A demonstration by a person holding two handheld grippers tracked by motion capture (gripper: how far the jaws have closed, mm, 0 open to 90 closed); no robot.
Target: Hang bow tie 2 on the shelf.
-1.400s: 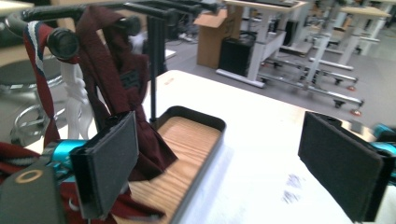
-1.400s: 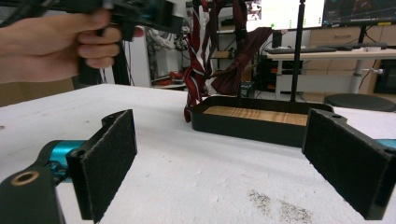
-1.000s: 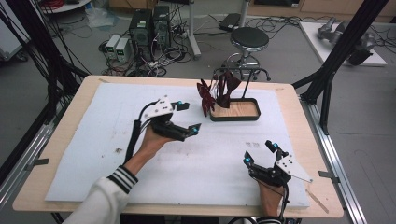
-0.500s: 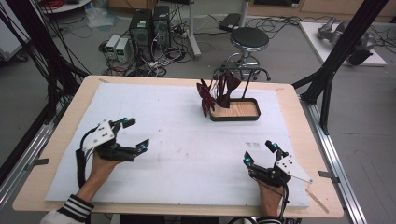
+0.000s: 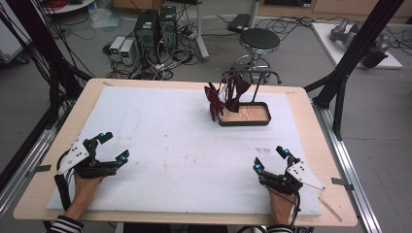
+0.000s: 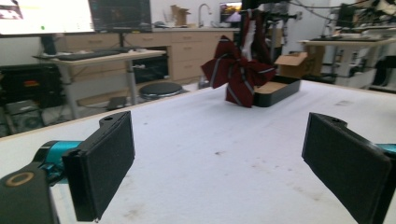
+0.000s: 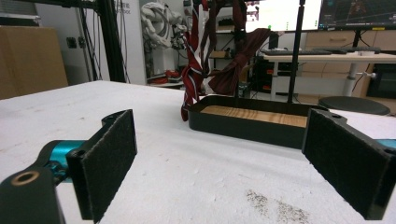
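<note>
Left tool (image 5: 108,149): jaws spread wide with nothing between them, resting low over the white mat at about 8 o'clock of the counter, held by the person's left hand (image 5: 83,187).
Right tool (image 5: 270,160): jaws likewise wide apart and empty, at about 5 o'clock of the counter, held by the right hand (image 5: 281,208).
White mat (image 5: 175,145): covers most of the wooden counter (image 5: 311,121); faint dark smudges show near the right tool.
Dark red tie (image 5: 228,94): hanging in a bunch from a thin black stand, at about 1 o'clock, well apart from both tools; striped in the left gripper view (image 6: 238,72).
Black tray (image 5: 245,115): wood-lined, under the stand, the tie draping over its left end.
Stool (image 5: 260,41): on the floor beyond the counter at 12 o'clock.
</note>
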